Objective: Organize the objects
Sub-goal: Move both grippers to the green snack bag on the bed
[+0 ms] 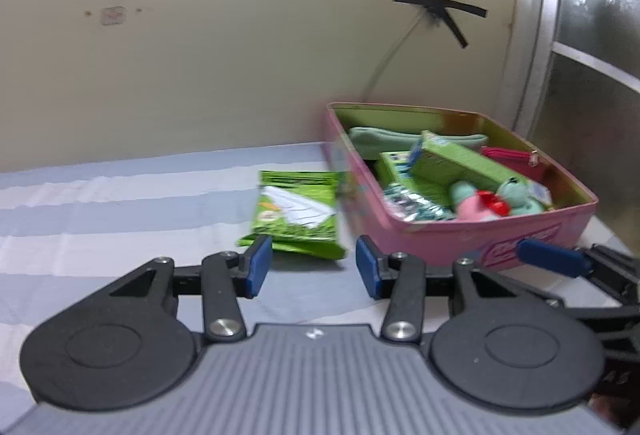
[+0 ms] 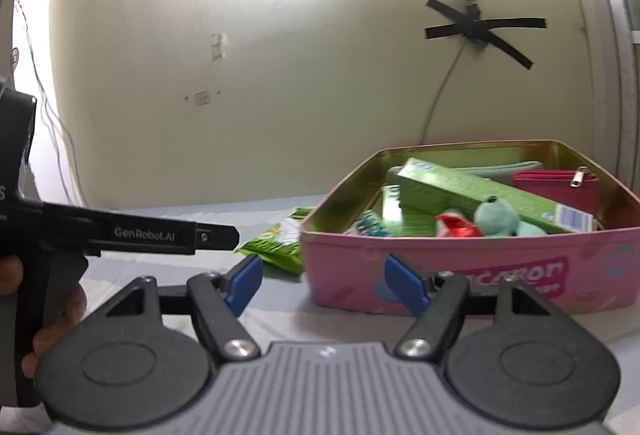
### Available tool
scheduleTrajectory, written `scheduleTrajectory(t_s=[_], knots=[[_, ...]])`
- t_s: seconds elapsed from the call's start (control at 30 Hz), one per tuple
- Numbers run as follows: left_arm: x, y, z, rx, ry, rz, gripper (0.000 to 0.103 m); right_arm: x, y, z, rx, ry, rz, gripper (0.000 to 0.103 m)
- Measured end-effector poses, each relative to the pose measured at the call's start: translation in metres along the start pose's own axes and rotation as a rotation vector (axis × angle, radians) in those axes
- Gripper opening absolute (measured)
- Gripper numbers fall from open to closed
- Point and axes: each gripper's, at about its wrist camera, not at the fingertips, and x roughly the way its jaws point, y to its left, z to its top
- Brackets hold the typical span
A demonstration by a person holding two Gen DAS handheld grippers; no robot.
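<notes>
The left gripper (image 1: 314, 271) hovered with jaws apart and empty, just short of a flat green foil packet (image 1: 295, 219) lying on the blue-and-white striped cloth (image 1: 120, 203) beside the open pink metal tin (image 1: 460, 231). The left wrist view showed the packet whole; the right wrist view caught only its corner past the tin's wall. The right gripper (image 2: 324, 287), jaws likewise apart and holding nothing, faced the tin's front. Inside lay a long green carton (image 2: 480, 191), a teal plush toy (image 2: 496, 217) and a magenta zip pouch (image 2: 556, 185).
</notes>
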Motion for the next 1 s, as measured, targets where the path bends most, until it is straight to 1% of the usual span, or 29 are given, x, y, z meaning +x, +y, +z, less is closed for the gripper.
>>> scheduleTrajectory(t_s=[0.3,0.47,0.57,0.7,0.8,0.83,0.9,0.97,1.0], knots=[[-0.01,0.043,-0.013,-0.009,-0.002,0.12,0.051,0.017,0.046,-0.006,-0.094,0.052,0.049,0.07],[-0.003,0.073,-0.021,-0.033,0.006,0.174,0.052,0.033,0.071,-0.011,-0.155,0.095,0.07,0.07],[0.001,0.092,-0.028,-0.058,0.009,0.206,0.052,0.045,0.084,-0.011,-0.195,0.116,0.075,0.07],[0.007,0.12,-0.037,-0.13,0.015,0.231,0.052,0.067,0.102,-0.008,-0.27,0.143,0.067,0.07],[0.008,0.139,-0.044,-0.209,0.02,0.225,0.052,0.092,0.112,0.011,-0.332,0.18,0.071,0.07],[0.007,0.145,-0.045,-0.247,0.024,0.207,0.052,0.104,0.115,0.023,-0.352,0.195,0.063,0.07],[0.003,0.152,-0.046,-0.29,0.01,0.183,0.052,0.136,0.116,0.052,-0.375,0.238,0.026,0.07],[0.0,0.153,-0.048,-0.307,0.003,0.17,0.052,0.178,0.109,0.08,-0.348,0.333,-0.011,0.07],[-0.001,0.153,-0.049,-0.308,0.0,0.165,0.052,0.2,0.103,0.092,-0.307,0.383,-0.031,0.07]])
